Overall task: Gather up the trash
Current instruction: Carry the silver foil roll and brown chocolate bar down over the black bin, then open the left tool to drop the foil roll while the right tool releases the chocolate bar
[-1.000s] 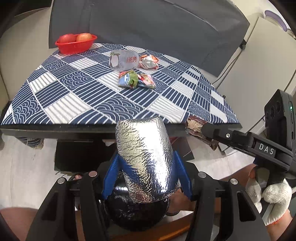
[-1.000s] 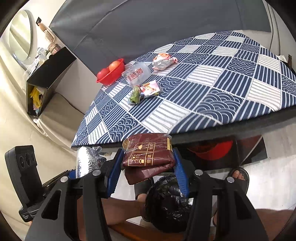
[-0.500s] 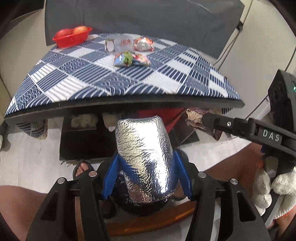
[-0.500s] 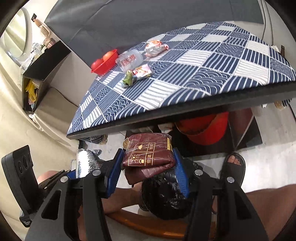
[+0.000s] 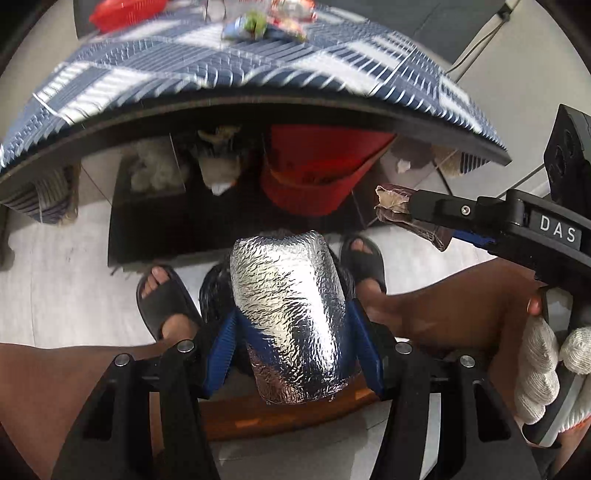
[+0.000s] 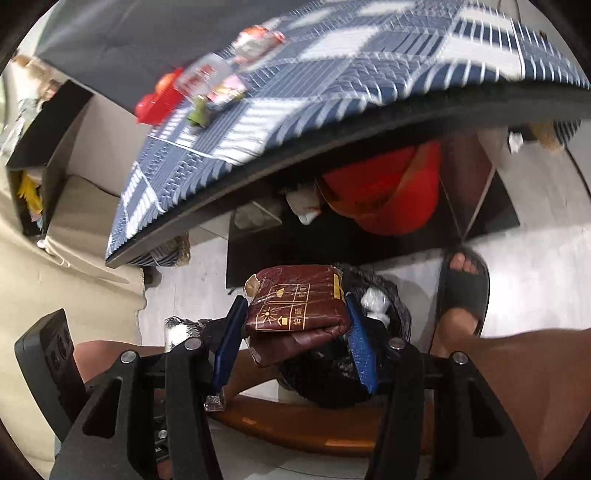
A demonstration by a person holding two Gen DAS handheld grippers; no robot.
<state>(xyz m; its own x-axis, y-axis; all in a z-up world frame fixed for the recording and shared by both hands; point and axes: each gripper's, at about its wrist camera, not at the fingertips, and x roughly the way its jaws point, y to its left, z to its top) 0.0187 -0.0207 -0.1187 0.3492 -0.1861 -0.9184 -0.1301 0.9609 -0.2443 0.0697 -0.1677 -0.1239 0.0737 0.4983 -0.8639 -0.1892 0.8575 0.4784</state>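
The left gripper grips a foil pack; the right gripper clamps a brown packet. Best to centre each over the black bag on the floor, below the table edge — then let go, one by one.

Both wrist views tilted steeply down from below the edge of the blue-and-white patterned tablecloth, close above the black-bagged bin. Shared: tablecloth, red tub underneath, sandalled feet, bin.

Wrappers on table, bag below
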